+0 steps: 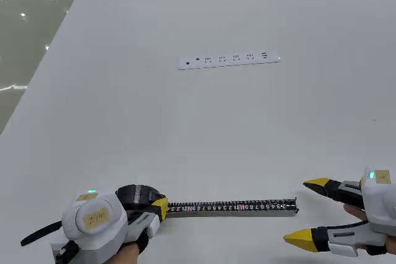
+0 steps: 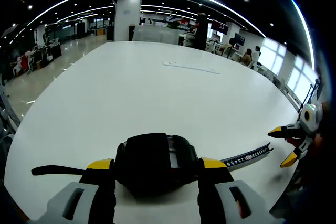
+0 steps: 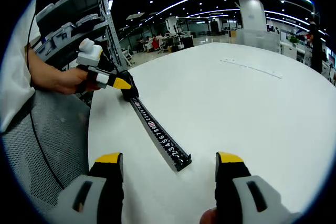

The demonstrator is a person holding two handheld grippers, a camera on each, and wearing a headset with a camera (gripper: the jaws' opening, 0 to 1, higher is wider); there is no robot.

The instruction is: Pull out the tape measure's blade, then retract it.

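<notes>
Your left gripper [image 2: 156, 165] is clenched on the black tape measure case [image 1: 137, 195] at 7 o'clock in the head view, its 2 yellow-tipped jaws pressing the case's sides. The blade [image 1: 232, 206] lies flat on the white table [image 1: 185, 122], run out toward 3 o'clock. Your right gripper [image 1: 308, 209] sits at 4 o'clock with its jaws spread wide, just beside the blade's end hook [image 1: 295, 205] and not touching it. A white power strip [image 1: 229, 60] lies well apart toward 12 o'clock.
</notes>
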